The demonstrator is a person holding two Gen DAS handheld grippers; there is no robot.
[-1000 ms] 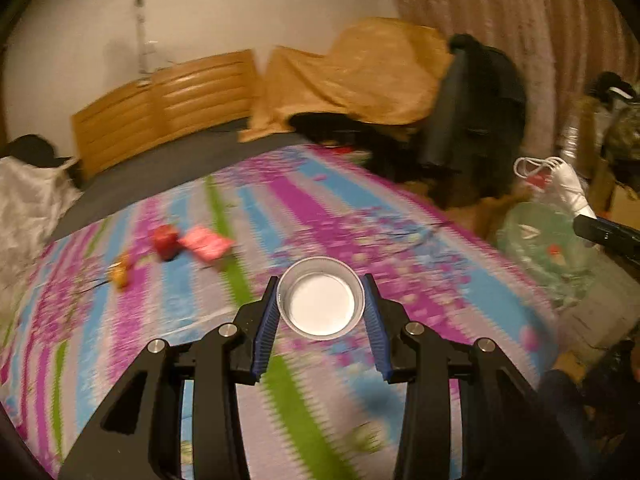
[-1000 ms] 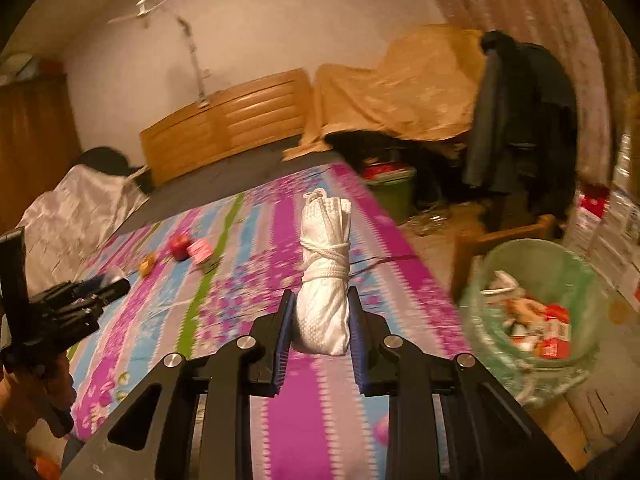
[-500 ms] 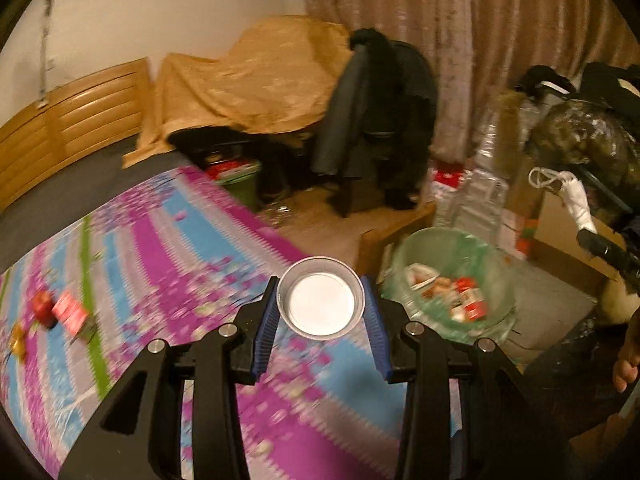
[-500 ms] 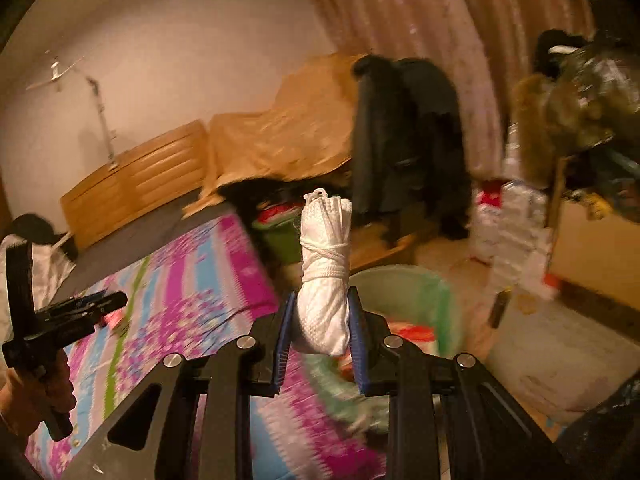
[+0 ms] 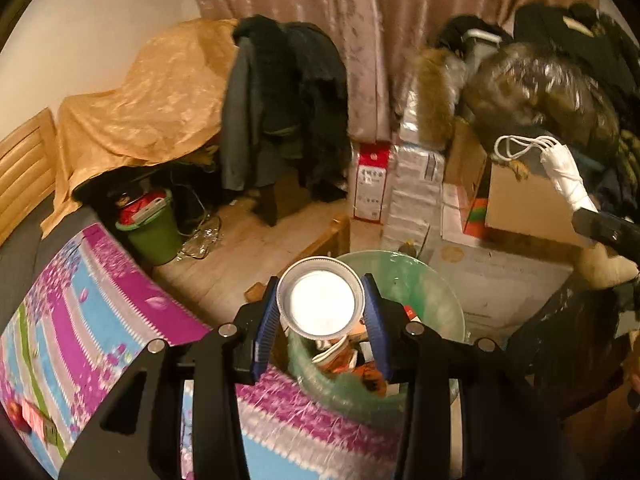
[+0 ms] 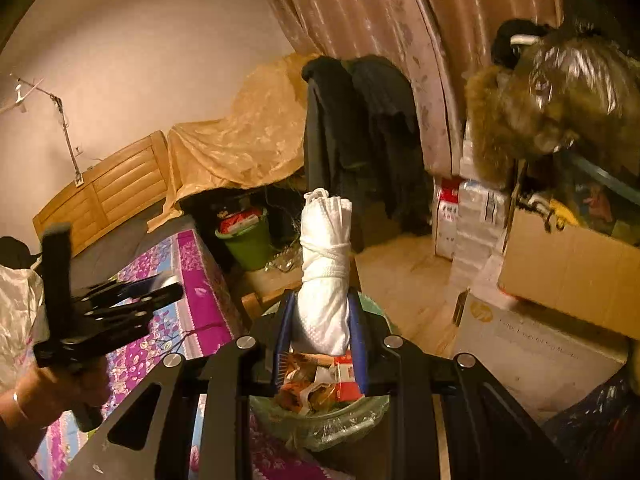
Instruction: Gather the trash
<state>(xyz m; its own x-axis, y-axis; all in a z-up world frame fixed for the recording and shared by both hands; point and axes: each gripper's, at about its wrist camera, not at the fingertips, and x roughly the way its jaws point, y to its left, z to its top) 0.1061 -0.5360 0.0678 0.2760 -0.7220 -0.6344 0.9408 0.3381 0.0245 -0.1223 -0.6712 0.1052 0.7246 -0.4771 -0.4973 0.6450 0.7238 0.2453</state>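
My left gripper is shut on a white paper cup, its mouth toward the camera, held over the near rim of a green bin lined with clear plastic and holding trash. My right gripper is shut on a rolled white face mask tied with its strings, held upright over the same green bin, whose wrappers show below the fingers. The mask also shows at the right of the left wrist view, and the left gripper shows at the left of the right wrist view.
The bed with a purple, blue and green striped sheet lies left of the bin. A small green bucket, a chair draped with dark coats, stacked cardboard boxes and a fur-trimmed jacket crowd the wooden floor beyond.
Both grippers have swung right, off the bed, and now hang over the green bin. The cup and the mask are still held.
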